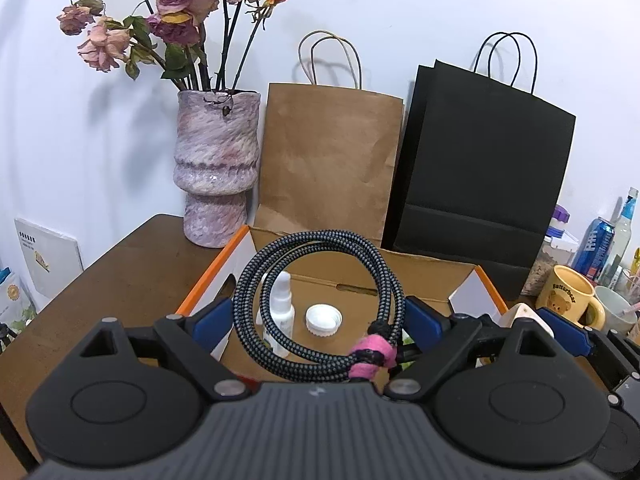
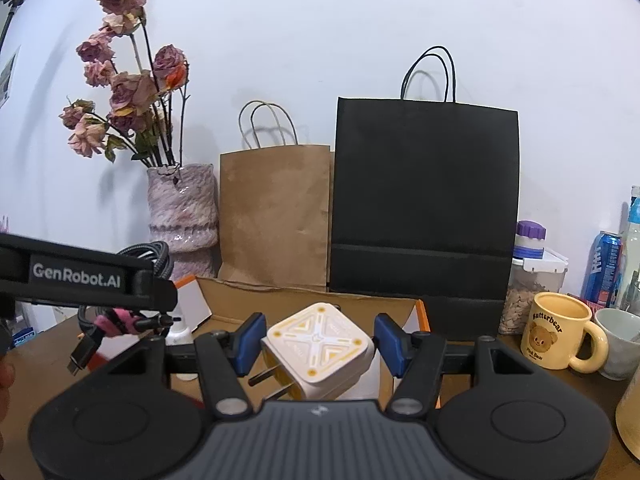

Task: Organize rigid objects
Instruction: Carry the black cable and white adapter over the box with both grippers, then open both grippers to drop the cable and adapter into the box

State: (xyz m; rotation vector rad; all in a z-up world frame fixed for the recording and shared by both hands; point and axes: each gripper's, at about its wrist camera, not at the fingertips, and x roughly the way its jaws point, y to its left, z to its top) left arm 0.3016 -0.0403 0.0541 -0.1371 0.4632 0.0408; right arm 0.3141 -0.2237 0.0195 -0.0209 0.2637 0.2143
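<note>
The left gripper (image 1: 320, 320) has its blue pads (image 1: 212, 318) set wide, pressing from both sides on a coiled braided cable (image 1: 320, 304) bound with a pink strap (image 1: 370, 354); the coil stands upright between them. In the right wrist view the cable's plug end (image 2: 82, 354) dangles below that gripper, blurred and partly behind its black body. The right gripper (image 2: 320, 344) is clamped on a white and yellow charger plug (image 2: 320, 350), tilted, its two metal prongs (image 2: 266, 384) pointing down and left; the plug's lower side is hidden by the gripper's body.

Both held items hang over an open cardboard box (image 1: 420, 276) with orange edges. Inside it, seen through the coil, stand a small white spray bottle (image 1: 282, 308) and a white cap (image 1: 323, 319); the box's near part is covered by the gripper.

Behind the box, on the brown table (image 1: 120, 272), stand a pink vase (image 1: 216, 168) of dried roses, a brown paper bag (image 1: 328, 160) and a black paper bag (image 1: 480, 168). To the right are a yellow bear mug (image 2: 560, 332), a jar, a blue can, and a bottle cut off by the frame.
</note>
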